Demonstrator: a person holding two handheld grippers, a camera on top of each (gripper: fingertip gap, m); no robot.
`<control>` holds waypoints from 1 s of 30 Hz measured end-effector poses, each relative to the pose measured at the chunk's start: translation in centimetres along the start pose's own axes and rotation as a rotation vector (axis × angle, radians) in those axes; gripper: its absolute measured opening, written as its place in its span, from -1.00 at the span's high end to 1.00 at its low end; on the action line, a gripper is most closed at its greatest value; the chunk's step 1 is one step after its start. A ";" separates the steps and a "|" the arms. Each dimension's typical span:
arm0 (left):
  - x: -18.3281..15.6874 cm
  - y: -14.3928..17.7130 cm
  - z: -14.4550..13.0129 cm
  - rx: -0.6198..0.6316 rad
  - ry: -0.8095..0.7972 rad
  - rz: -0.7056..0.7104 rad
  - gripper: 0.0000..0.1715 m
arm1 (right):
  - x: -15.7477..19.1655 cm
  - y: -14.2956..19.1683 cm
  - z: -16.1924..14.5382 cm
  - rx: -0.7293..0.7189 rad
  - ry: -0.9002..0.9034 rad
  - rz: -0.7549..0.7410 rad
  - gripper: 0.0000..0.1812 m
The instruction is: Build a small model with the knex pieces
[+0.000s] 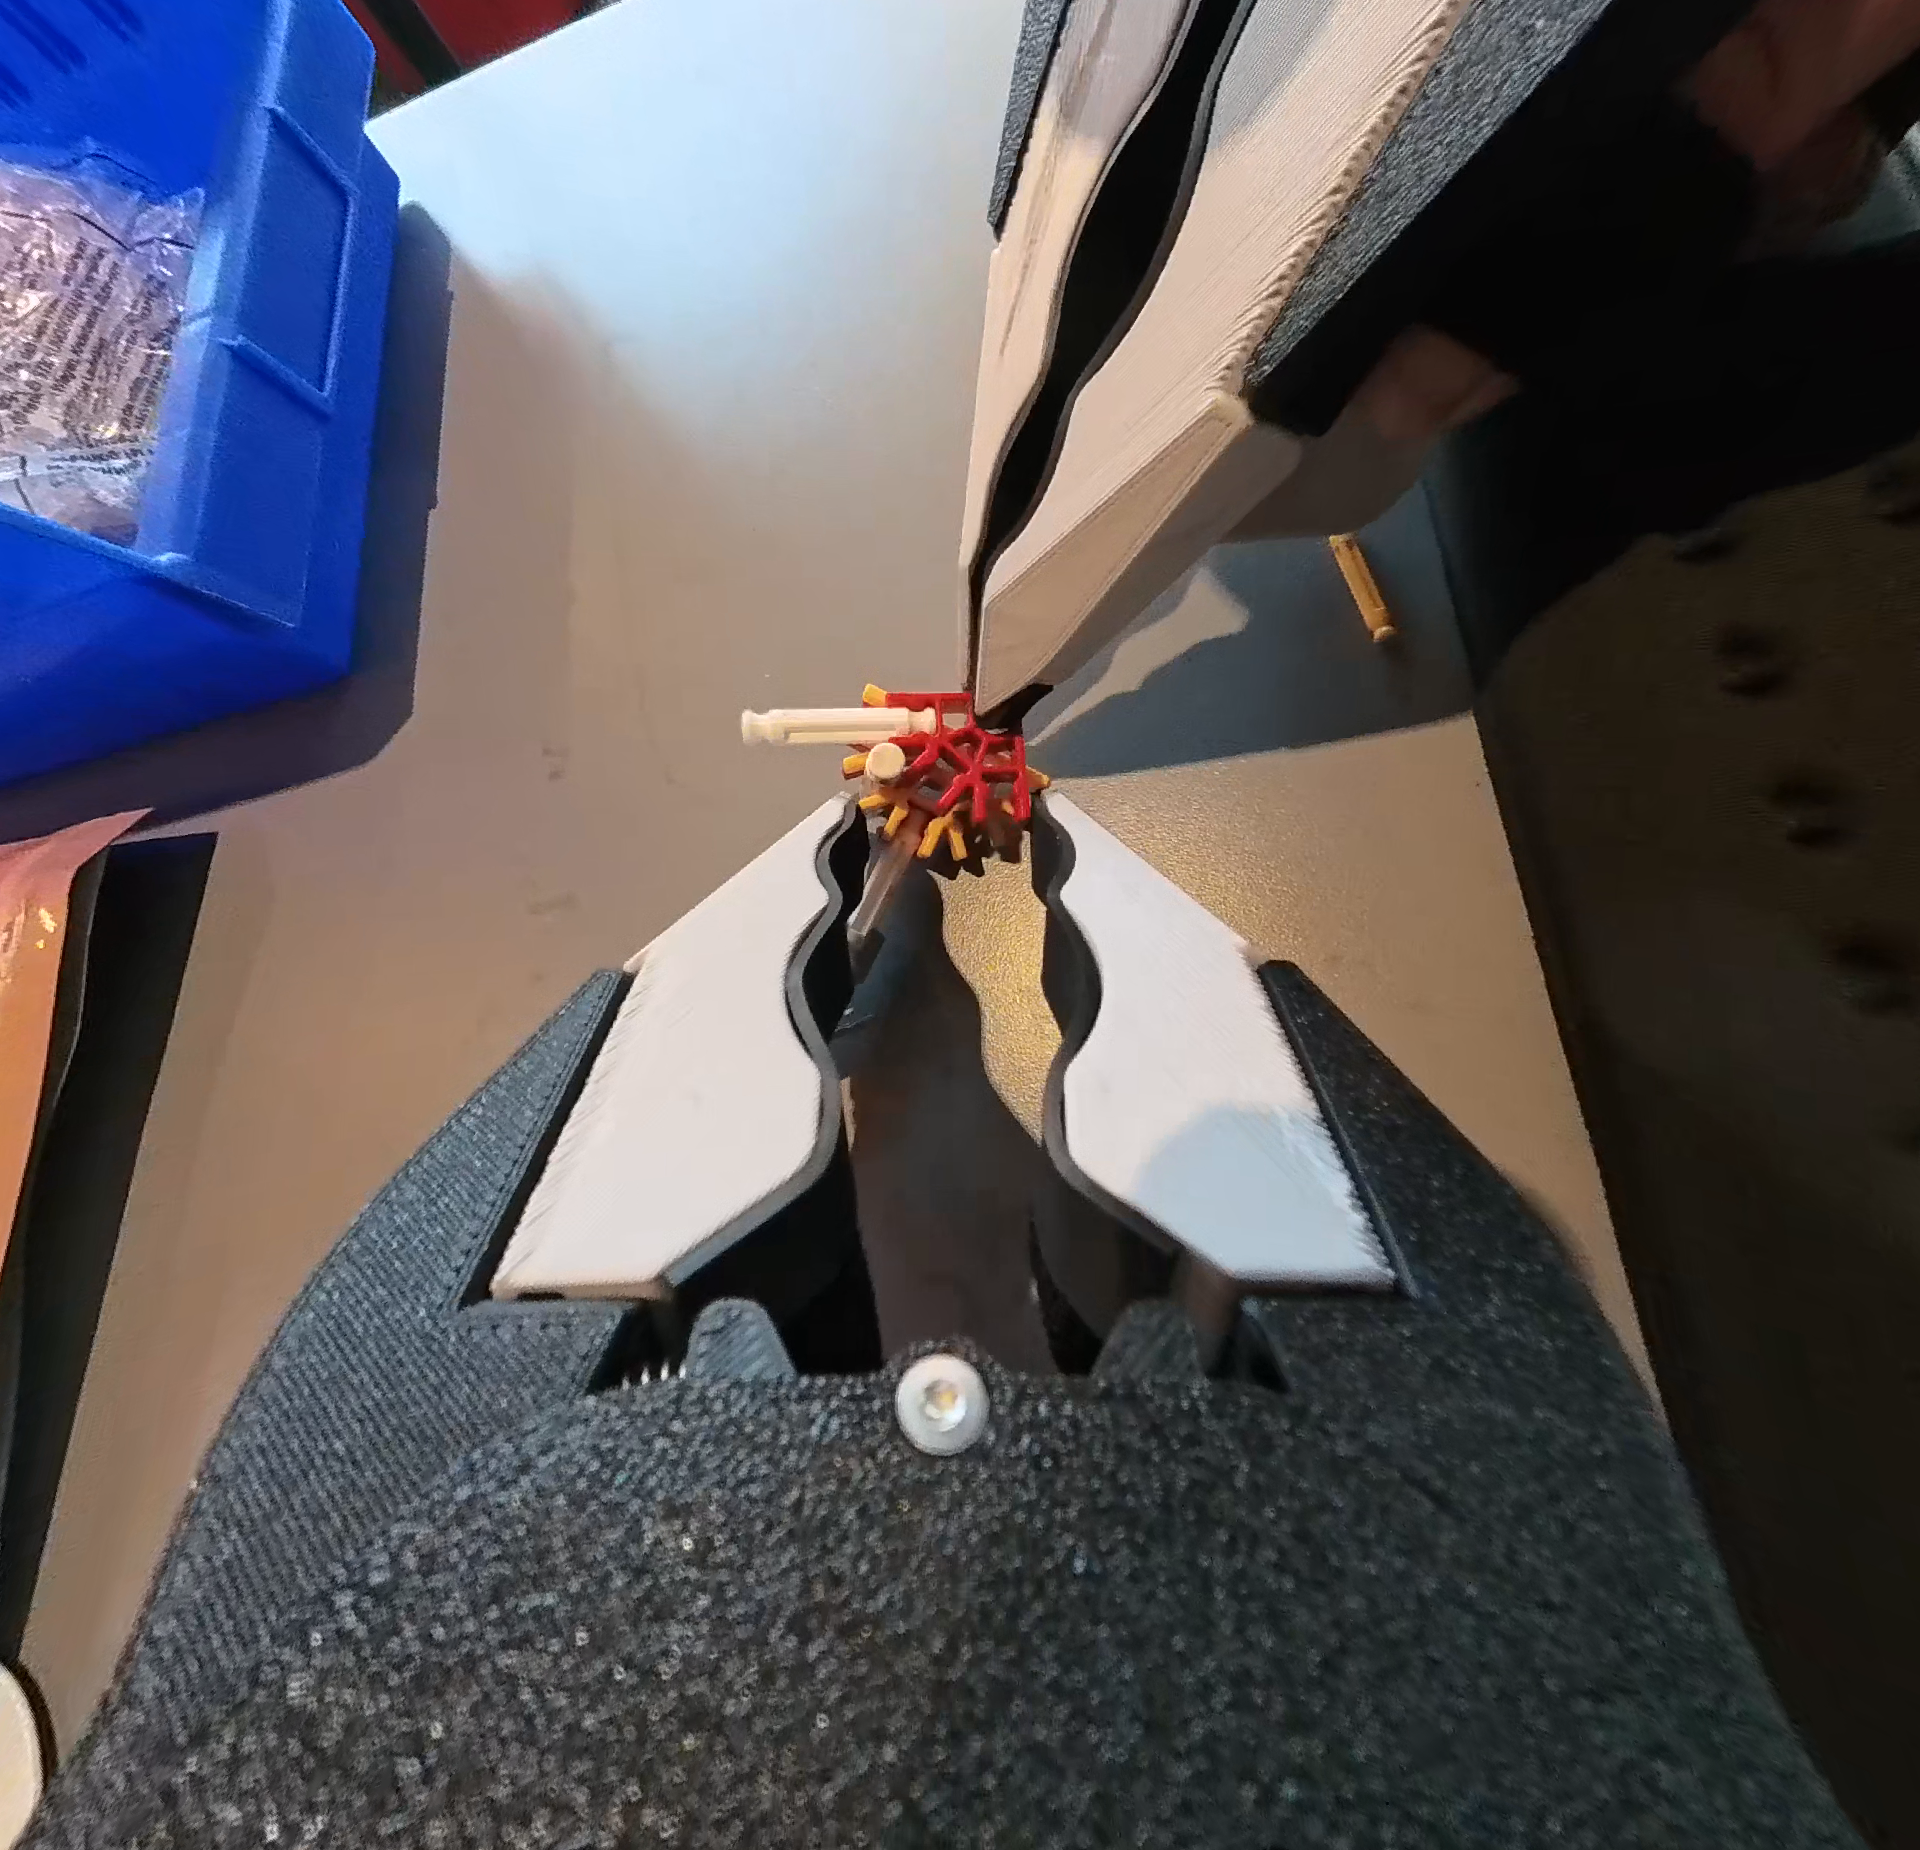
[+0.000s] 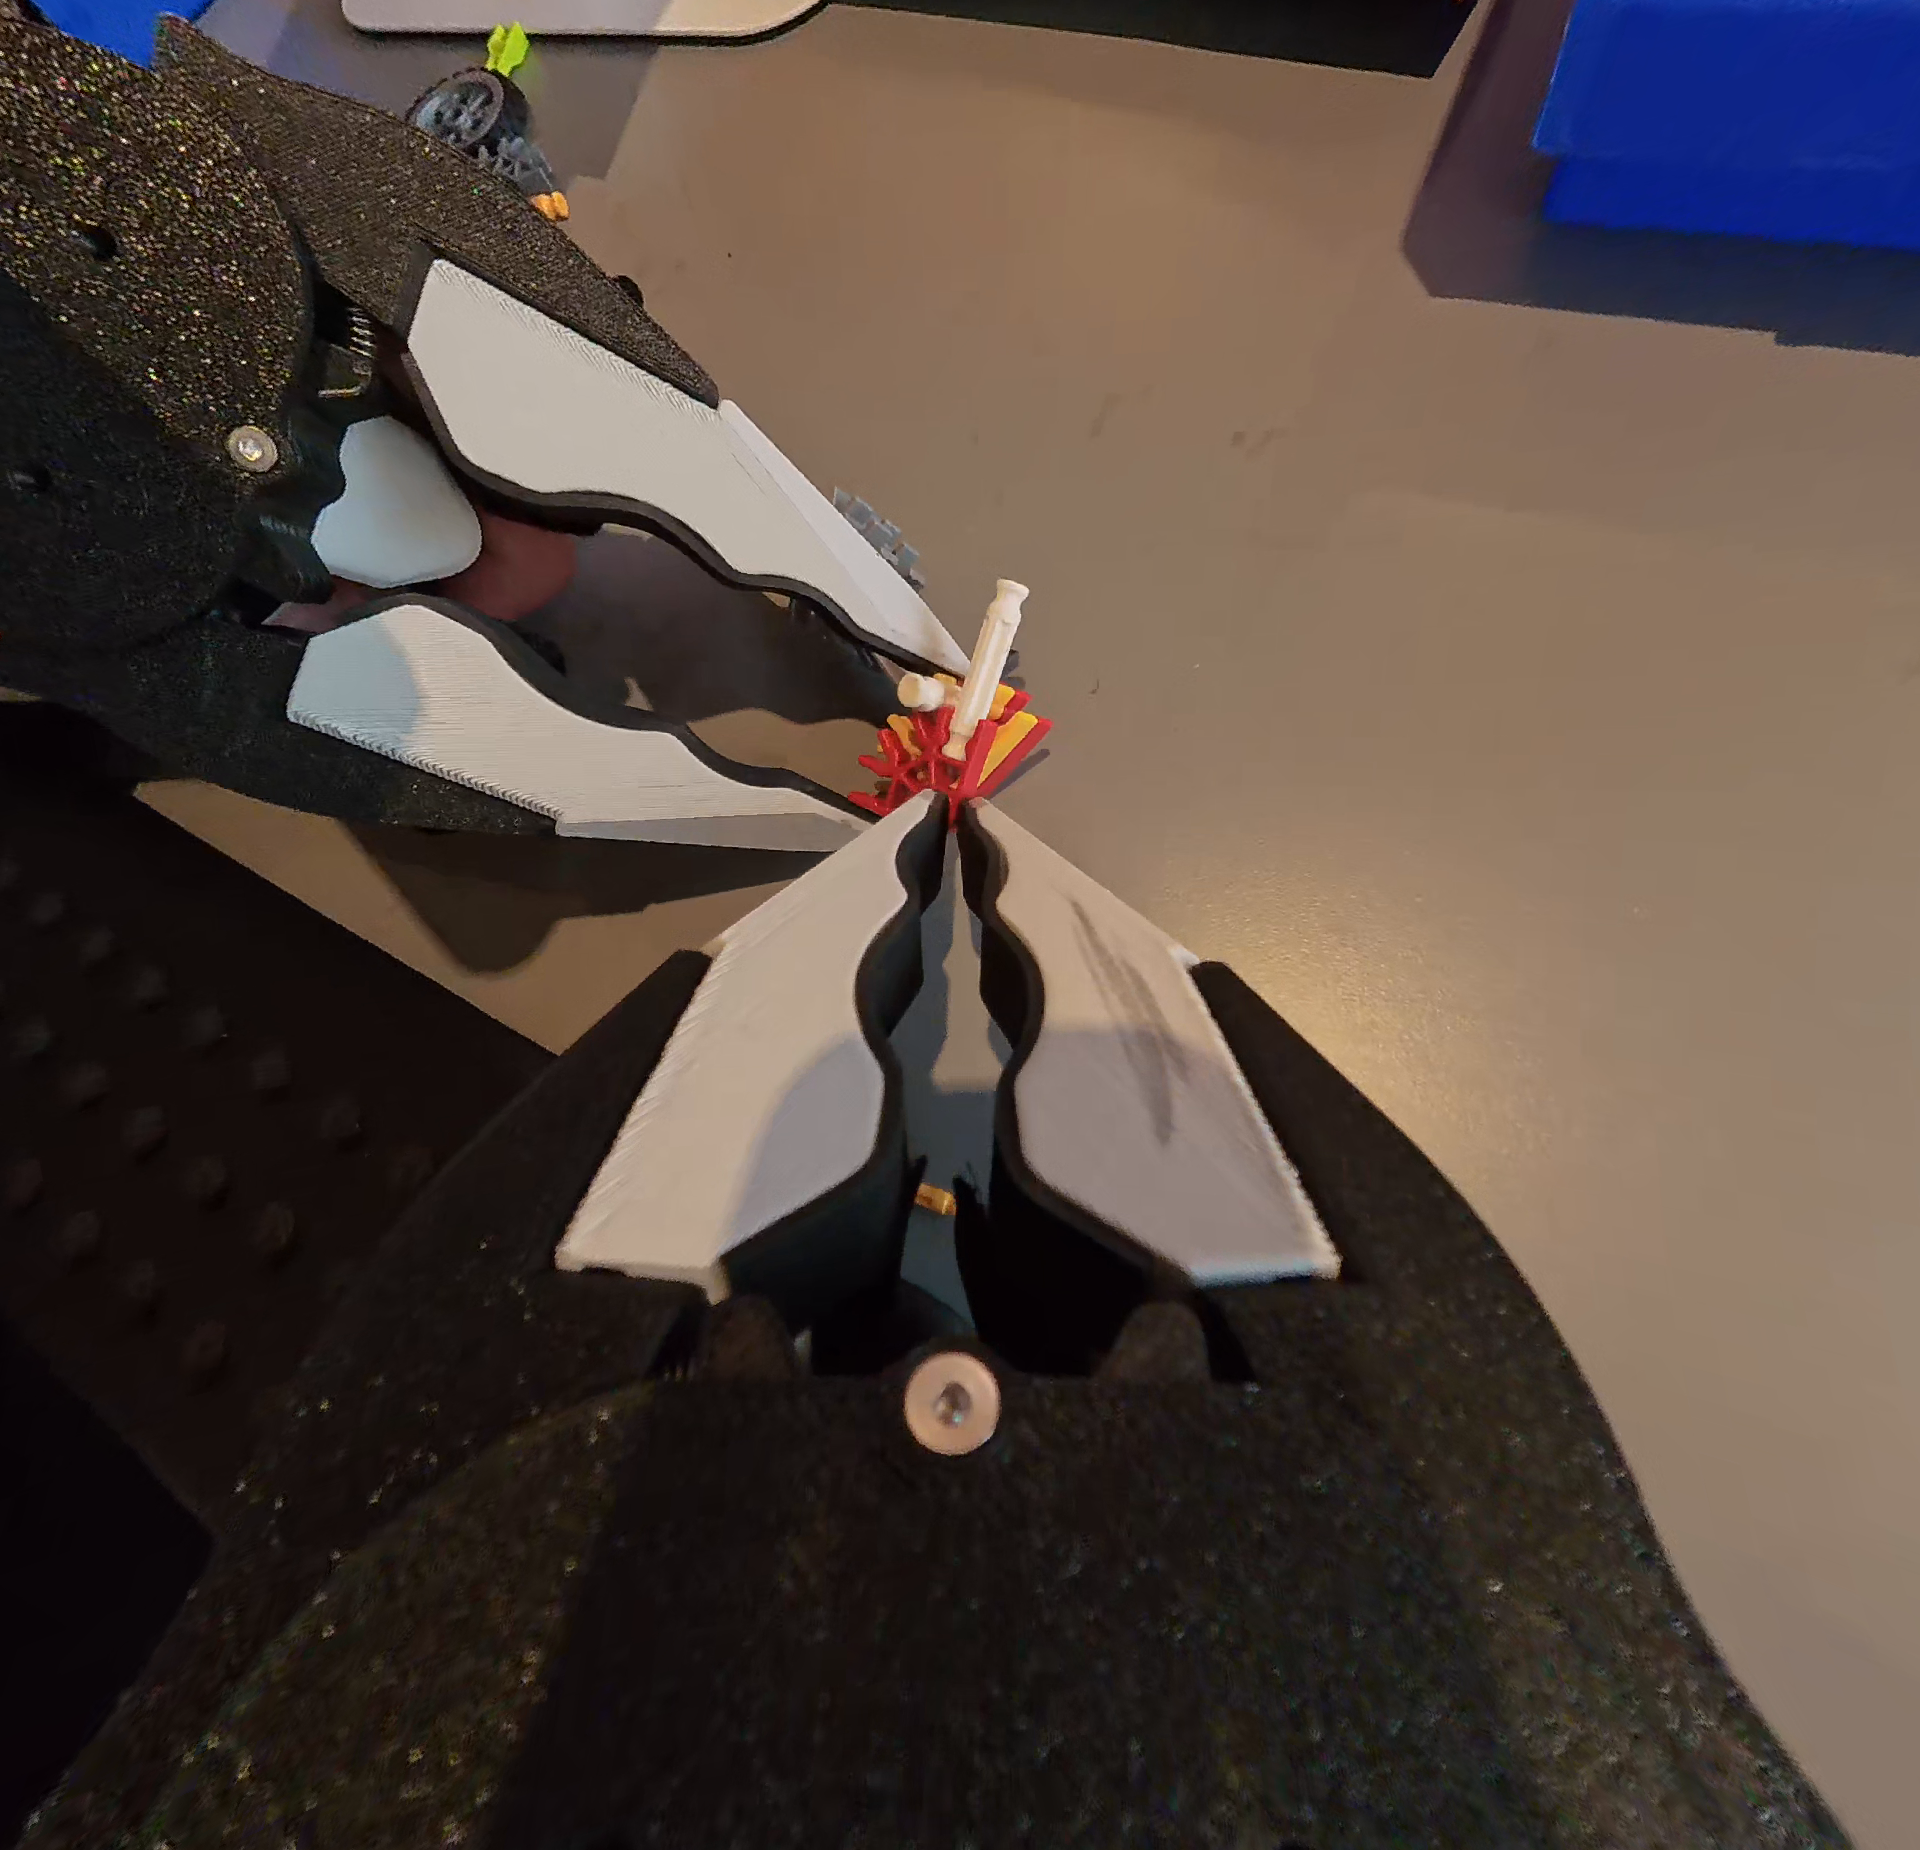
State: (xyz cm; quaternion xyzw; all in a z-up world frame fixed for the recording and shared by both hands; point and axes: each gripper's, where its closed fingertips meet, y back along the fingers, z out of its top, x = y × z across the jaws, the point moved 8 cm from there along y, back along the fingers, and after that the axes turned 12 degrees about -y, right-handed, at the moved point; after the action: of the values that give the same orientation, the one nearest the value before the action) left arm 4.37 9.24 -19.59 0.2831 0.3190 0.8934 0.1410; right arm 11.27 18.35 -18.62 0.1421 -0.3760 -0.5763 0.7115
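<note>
A small toy assembly sits between both grippers, just above the grey table (image 1: 675,346). It is a red snowflake-shaped connector (image 1: 971,761) joined to a yellow connector (image 1: 914,829), with two white rods (image 1: 821,725) plugged in. My left gripper (image 1: 945,818) is closed around the assembly, one fingertip on each side. My right gripper (image 2: 951,813) is shut on an edge of the red connector (image 2: 914,761). It also shows in the left wrist view (image 1: 987,694), coming in from above. The left gripper shows in the right wrist view (image 2: 909,740), reaching in from the left. One white rod (image 2: 987,657) sticks upward.
A blue bin (image 1: 187,346) with plastic bags stands at the left, and also shows in the right wrist view (image 2: 1745,86). A loose yellow rod (image 1: 1361,585) lies on the table. A grey wheel (image 2: 473,107), a green piece (image 2: 507,46) and a grey gear piece (image 2: 883,527) lie farther off. A black studded mat (image 1: 1714,969) borders the table. Less than 4 cm separates the two grippers' tips.
</note>
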 end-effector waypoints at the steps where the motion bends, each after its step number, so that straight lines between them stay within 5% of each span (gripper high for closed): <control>1: 0.0 0.0 0.0 -0.001 0.000 -0.001 0.66 | 0.0 0.0 0.0 0.001 0.000 0.002 0.99; 30: 0.0 0.0 0.0 0.000 -0.024 -0.004 0.66 | 0.1 0.0 0.3 -0.033 0.037 -0.052 1.00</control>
State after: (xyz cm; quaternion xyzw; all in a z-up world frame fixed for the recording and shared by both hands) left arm 4.35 9.25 -19.59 0.2931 0.3178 0.8897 0.1466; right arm 11.10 18.36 -18.39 0.1510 -0.3494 -0.5980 0.7054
